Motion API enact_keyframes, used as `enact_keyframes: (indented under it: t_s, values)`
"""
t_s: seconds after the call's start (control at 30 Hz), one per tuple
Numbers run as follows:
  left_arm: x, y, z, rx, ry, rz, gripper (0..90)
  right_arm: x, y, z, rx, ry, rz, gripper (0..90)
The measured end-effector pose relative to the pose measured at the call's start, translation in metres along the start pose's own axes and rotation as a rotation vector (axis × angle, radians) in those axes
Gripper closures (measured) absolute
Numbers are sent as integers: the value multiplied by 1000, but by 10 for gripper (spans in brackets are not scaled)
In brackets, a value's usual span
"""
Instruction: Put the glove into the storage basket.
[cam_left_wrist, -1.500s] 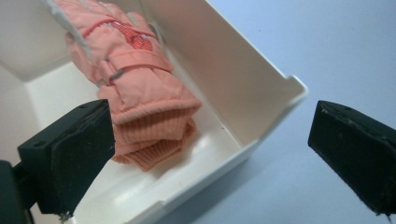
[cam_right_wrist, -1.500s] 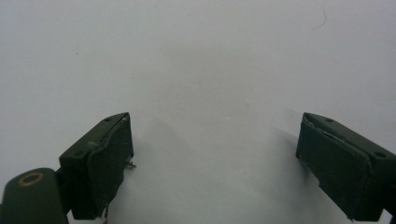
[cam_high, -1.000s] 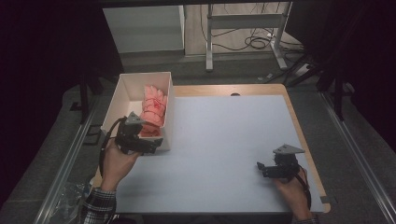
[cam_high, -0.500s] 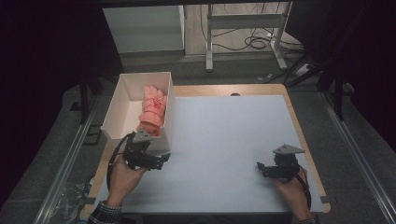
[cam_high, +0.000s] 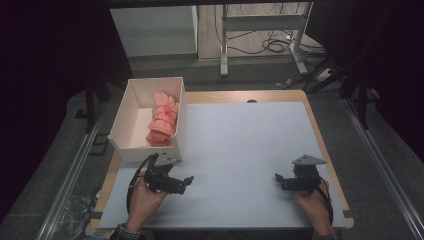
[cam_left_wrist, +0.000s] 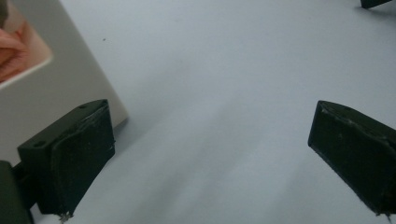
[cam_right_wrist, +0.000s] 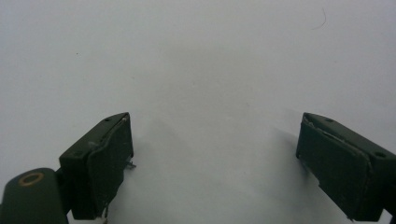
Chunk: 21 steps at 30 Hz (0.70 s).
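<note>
The pink cloth (cam_high: 162, 119) lay in the white box (cam_high: 125, 117) at the table's left edge; both grippers — left (cam_high: 181, 184), right (cam_high: 280, 180) — were held spread, empty, best kept low.

So the left gripper (cam_high: 186, 183) has pulled back out of the white box (cam_high: 121, 118) and dropped down toward the person's side, now sitting over the light blue mat (cam_high: 240, 145) just in front of the box's near wall. Its jaws are wide apart and empty, with the pink cloth (cam_high: 163, 119) left lying inside the box.
</note>
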<state>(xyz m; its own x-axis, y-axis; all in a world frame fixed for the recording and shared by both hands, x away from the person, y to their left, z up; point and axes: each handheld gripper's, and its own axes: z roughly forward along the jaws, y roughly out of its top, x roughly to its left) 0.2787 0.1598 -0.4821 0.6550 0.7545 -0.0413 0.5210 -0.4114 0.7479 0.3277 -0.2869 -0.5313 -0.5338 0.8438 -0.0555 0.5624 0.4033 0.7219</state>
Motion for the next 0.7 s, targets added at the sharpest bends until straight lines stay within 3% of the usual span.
enact_keyframes:
  t_s: [0.3,0.7]
  values:
    - [-12,-11,26,0,-50,18,6,0,0,0,0,0,0,112]
    - [-23,-21,57,42,-62,57,6,0,0,0,0,0,0,112]
